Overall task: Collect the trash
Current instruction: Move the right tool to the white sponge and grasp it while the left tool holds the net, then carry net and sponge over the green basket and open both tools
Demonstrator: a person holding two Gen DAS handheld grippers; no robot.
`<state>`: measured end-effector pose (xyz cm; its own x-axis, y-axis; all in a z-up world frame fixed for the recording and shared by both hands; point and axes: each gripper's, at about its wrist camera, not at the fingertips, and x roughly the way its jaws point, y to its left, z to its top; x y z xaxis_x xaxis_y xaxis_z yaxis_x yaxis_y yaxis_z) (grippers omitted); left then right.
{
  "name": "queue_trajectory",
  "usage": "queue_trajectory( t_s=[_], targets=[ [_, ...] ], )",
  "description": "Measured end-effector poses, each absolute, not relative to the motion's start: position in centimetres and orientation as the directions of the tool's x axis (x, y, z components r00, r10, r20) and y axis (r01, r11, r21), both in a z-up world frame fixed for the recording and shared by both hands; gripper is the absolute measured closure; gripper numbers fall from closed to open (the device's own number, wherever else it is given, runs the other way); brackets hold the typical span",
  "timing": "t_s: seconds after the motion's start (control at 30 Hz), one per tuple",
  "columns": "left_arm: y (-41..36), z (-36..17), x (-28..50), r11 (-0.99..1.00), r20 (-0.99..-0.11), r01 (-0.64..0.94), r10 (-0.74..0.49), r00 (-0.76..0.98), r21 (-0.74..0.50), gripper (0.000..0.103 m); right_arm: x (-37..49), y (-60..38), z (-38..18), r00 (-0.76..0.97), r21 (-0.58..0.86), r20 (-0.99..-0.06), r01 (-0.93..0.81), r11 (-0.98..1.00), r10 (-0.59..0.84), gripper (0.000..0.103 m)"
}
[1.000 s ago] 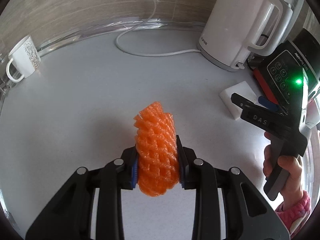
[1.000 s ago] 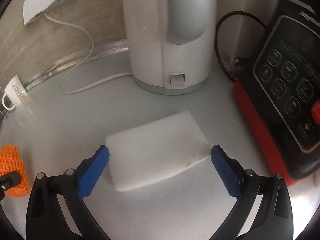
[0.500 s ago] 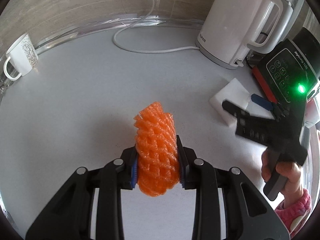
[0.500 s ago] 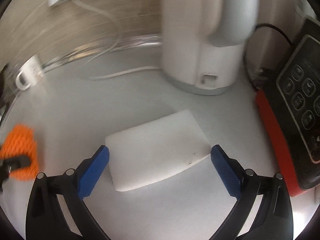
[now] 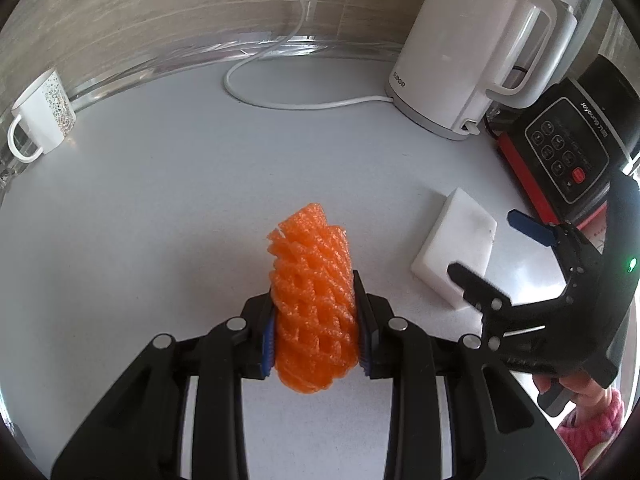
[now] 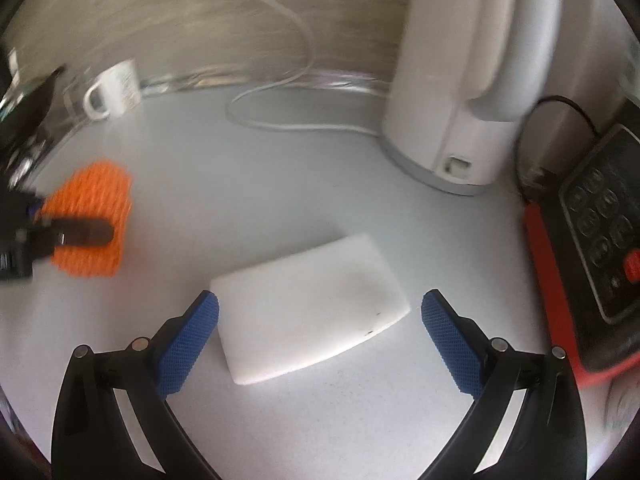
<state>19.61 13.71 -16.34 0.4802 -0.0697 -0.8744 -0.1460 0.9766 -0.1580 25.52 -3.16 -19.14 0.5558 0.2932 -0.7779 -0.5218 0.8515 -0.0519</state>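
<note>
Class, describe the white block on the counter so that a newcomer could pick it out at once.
Find the tall white kettle at the back of the grey counter. In front of it lies a flat white foam block, framed by the right claw's open blue fingers. Unlike the orange mesh nearby, it is plain and smooth.

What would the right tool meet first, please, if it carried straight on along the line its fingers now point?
Most likely the white foam block, which lies on the counter directly ahead of the open right tool, roughly centred between the blue pads. How much gap remains is unclear.
</note>
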Motion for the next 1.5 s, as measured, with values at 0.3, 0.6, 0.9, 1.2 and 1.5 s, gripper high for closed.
queue_trajectory(
  t_s=[0.3, 0.6, 0.9, 1.2, 1.5],
  targets=[
    [14.6, -14.8, 19.0, 0.978, -0.857, -0.121, -0.086, 0.507, -0.169, 0.072, 24.4, -2.8, -17.5, 0.620, 0.073, -0.776, -0.096, 0.993, 0.117, 0.002],
    [15.6, -14.0, 18.0, 0.983, -0.849, -0.083, -0.097, 0.519, -0.163, 0.072, 25.4, -0.5, -19.9, 0.556, 0.003, -0.820, 0.238, 0.971, -0.134, 0.002],
    [16.6, -14.1, 17.4, 0.984, -0.851, -0.074, -0.099, 0.516, -0.159, 0.072, 25.8, 0.8, -20.8, 0.536, -0.096, -0.800, 0.331, 0.939, -0.270, 0.003],
    [16.9, -13.9, 16.9, 0.986, -0.848, -0.067, -0.094, 0.521, -0.151, 0.072, 25.6, 0.1, -21.5, 0.535, -0.036, -0.816, 0.331, 0.943, -0.219, 0.038],
    [16.6, -13.8, 16.6, 0.986, -0.848, -0.055, -0.108, 0.519, -0.159, 0.072, 24.4, -0.5, -21.3, 0.563, -0.034, -0.804, 0.276, 0.960, -0.190, 0.043]
  ],
)
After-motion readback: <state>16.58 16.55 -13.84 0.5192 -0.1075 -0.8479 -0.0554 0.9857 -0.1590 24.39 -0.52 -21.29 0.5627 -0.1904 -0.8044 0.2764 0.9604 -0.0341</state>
